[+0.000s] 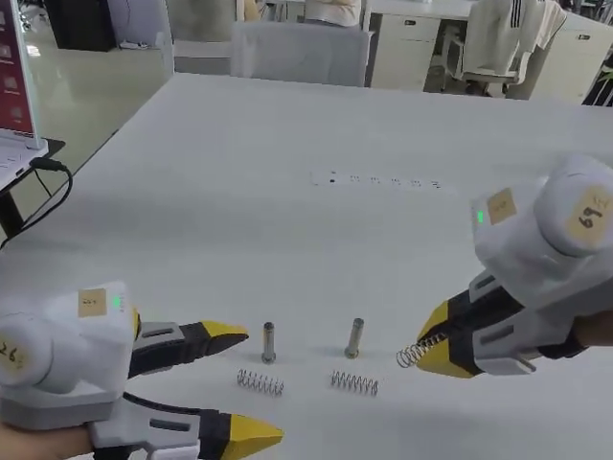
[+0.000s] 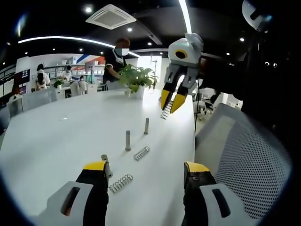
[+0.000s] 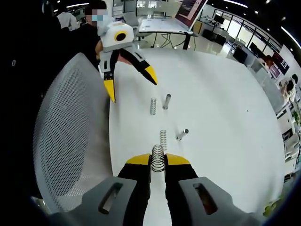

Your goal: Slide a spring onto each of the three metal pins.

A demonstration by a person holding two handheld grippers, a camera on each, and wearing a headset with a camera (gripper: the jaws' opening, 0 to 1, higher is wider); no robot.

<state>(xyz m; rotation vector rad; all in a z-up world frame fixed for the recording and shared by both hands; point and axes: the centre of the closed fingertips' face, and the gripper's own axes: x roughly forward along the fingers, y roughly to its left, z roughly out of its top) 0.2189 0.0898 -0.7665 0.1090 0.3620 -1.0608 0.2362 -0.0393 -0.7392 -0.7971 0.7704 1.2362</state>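
Head view showed my right gripper (image 1: pixel 429 356) clamped on the held spring (image 1: pixel 412 354), above the white table (image 1: pixel 287 192) near the right pin (image 1: pixel 354 338). The right spring (image 1: pixel 354 383) and left spring (image 1: pixel 261 382) lay flat before the upright pins. My left gripper (image 1: pixel 259 385) sat with jaws wide apart beside the left pin (image 1: pixel 268 342)

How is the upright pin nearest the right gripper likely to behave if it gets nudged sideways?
The pin stands tall and narrow on the table with no visible holder, so it probably tips easily. Being round, it would likely roll once down. It looks like stiff metal.
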